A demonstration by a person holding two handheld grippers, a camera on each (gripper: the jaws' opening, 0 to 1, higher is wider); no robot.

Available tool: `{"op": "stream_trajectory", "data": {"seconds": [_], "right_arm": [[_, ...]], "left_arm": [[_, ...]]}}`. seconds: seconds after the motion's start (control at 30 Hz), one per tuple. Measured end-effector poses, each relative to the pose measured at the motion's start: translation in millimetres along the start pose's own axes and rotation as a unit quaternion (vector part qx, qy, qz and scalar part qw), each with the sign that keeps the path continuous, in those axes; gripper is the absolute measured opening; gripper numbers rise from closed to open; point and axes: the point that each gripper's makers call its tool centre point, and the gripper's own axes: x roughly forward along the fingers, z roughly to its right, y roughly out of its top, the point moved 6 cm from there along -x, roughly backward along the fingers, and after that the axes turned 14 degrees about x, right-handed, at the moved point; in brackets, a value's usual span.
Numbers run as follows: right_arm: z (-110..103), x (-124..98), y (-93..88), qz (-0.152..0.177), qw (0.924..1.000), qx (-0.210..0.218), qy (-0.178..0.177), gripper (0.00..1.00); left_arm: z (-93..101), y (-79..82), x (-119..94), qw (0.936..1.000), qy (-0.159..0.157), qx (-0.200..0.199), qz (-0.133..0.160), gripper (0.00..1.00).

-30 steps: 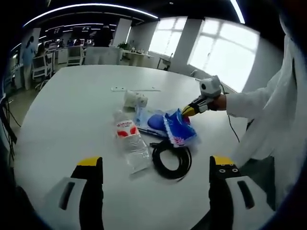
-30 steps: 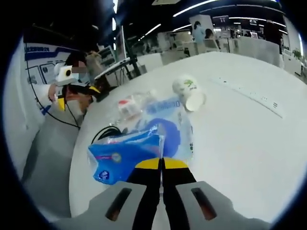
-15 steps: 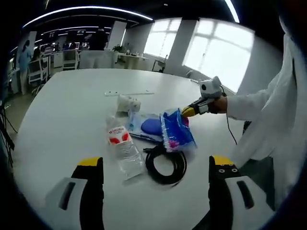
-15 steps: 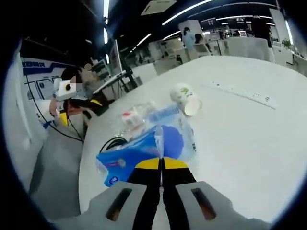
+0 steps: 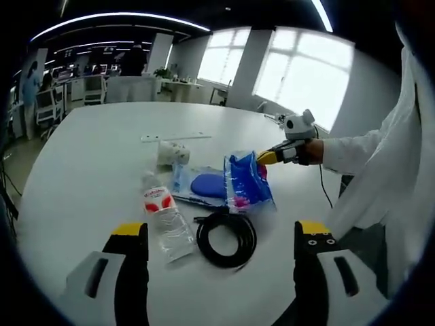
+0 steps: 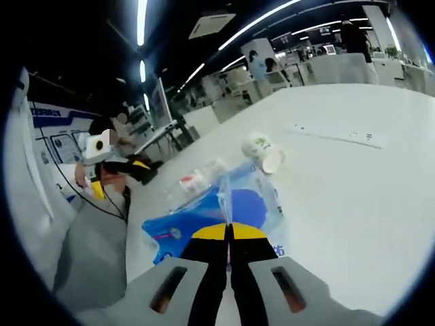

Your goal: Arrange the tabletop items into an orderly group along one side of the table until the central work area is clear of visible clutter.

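Right tongs [image 6: 228,232]: clamped on the blue packet [image 5: 246,180], near the tabletop [image 5: 88,156] edge.
Left tongs [image 5: 214,238]: apart, holding nothing.
Beside the packet: bottle [image 5: 162,214], cable coil [image 5: 226,238], cup [image 5: 171,152].

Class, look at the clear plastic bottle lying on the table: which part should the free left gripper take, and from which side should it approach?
Grip the plastic bottle across its clear body just below the red label, coming down from above with the left gripper open wide. It lies flat on its side, lengthwise toward the camera, so the fingers can straddle its width. The black cable coil lies close beside it, so keep that finger tight to the bottle.
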Motion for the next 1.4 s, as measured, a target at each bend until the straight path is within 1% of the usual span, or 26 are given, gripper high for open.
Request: {"op": "stream_trajectory", "data": {"seconds": [0.1, 0.17, 0.27, 0.37, 0.4, 0.5, 0.6, 0.8, 0.97, 1.03, 1.1, 1.17, 1.27, 1.3, 1.33, 1.4], "right_arm": [[-6, -6, 3.1, 0.016, 0.9999, 0.002, -0.002, 0.0], [-9, -9, 4.3, 0.024, 0.9997, 0.001, -0.005, 0.0], [-11, -13, 6.3, 0.034, 0.9994, 0.003, -0.011, 0.0], [-13, -18, 10.1, 0.052, 0.9985, 0.01, -0.017, 0.0], [-15, -20, 12.5, 0.063, 0.9978, 0.012, -0.018, 0.0], [-18, -26, 16.2, 0.081, 0.9963, 0.012, -0.027, 0.0], [-22, -31, 19.4, 0.099, 0.9944, 0.015, -0.034, 0.0], [-27, -40, 24.6, 0.129, 0.9905, 0.021, -0.043, 0.0], [-34, -50, 34.4, 0.163, 0.9849, 0.022, -0.054, 0.0], [-36, -54, 37.4, 0.173, 0.9827, 0.019, -0.063, 0.0], [-39, -58, 41.8, 0.194, 0.9784, 0.025, -0.066, 0.0], [-40, -61, 43.9, 0.206, 0.9755, 0.028, -0.074, 0.0], [-45, -66, 47.7, 0.227, 0.9698, 0.028, -0.086, 0.0], [-46, -67, 48.2, 0.231, 0.9683, 0.027, -0.091, 0.0], [-49, -68, 49.1, 0.238, 0.9665, 0.028, -0.092, 0.0], [-50, -70, 50.0, 0.247, 0.9633, 0.029, -0.101, 0.0]], "left_arm": [[1.8, 3.6, 2, 1.0, -0.003, 0.004, 0.003, 0.91], [4.4, 7.6, 3, 0.9999, -0.012, 0.008, 0.009, 0.92], [4.6, 11.1, 5, 0.9998, -0.011, 0.013, 0.011, 0.91], [5.1, 17.0, 5, 0.9996, -0.011, 0.017, 0.017, 0.91], [5.6, 19.2, 6, 0.9996, -0.011, 0.019, 0.019, 0.91], [5.8, 24.7, 7, 0.9994, -0.009, 0.022, 0.023, 0.89], [6.4, 33.6, 10, 0.9992, -0.003, 0.024, 0.033, 0.86], [15.1, 50.5, 21, 0.998, -0.016, 0.039, 0.047, 0.87], [20.6, 63.4, 30, 0.9972, -0.02, 0.048, 0.054, 0.85], [21.4, 67.4, 34, 0.9971, -0.017, 0.049, 0.056, 0.82], [21.4, 74.6, 39, 0.9967, -0.014, 0.05, 0.062, 0.81], [22.9, 80.7, 44, 0.9966, -0.01, 0.054, 0.061, 0.77], [26.0, 92.7, 53, 0.9964, 0.003, 0.052, 0.066, 0.67], [27.2, 94.7, 56, 0.9965, 0.005, 0.053, 0.065, 0.63], [27.5, 96.1, 61, 0.9971, 0.015, 0.053, 0.054, 0.58], [31.6, 101.2, 67, 0.997, 0.015, 0.048, 0.059, 0.53]]}}
